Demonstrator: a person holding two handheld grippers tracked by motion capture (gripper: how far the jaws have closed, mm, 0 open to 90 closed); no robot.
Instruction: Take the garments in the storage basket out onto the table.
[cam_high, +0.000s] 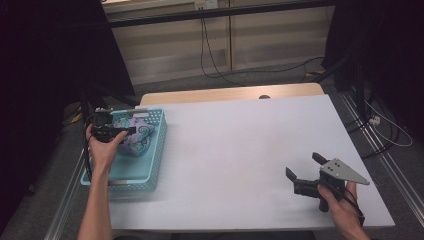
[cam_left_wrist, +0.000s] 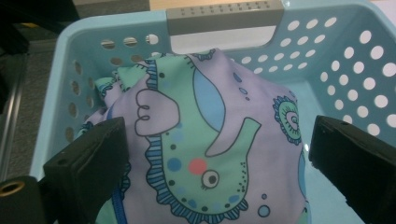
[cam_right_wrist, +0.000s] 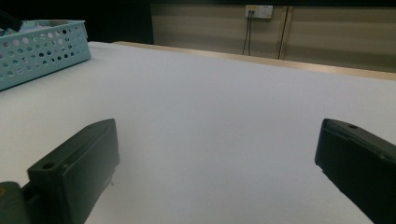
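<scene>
- Basket (cam_high: 155, 145), pale blue plastic with round holes in its walls, sits at the left edge of the white table (cam_high: 240, 150); its outer side runs along that edge.
- Cloth (cam_high: 137, 135), lilac with a green elephant print, lies bunched in the far half of the basket; the near half of the basket floor is bare.
- Left gripper (cam_high: 107, 131) is held over the basket's left wall, pointing across at the cloth. In the left gripper view (cam_left_wrist: 215, 154) its jaws stand wide apart, one on each side of the cloth (cam_left_wrist: 205, 135); the left jaw lies against the fabric, the right one seems just clear of it.
- That view also shows the basket's grey handle (cam_left_wrist: 224, 16) on the far wall (cam_left_wrist: 336, 51), which the high view leaves too small to make out.
- Right gripper (cam_high: 305, 172) rests low near the table's front right corner, grey plate on top, jaws spread and pointing left across the table.
- Middle and right of the table are bare white surface, so there is wide room between the two grippers.
- Right gripper view (cam_right_wrist: 215, 163) looks low across the table (cam_right_wrist: 224, 116), jaws apart with nothing between them; the basket (cam_right_wrist: 42, 51) shows far off at upper left, and a wall socket (cam_right_wrist: 258, 10) with hanging cables beyond the far edge.
</scene>
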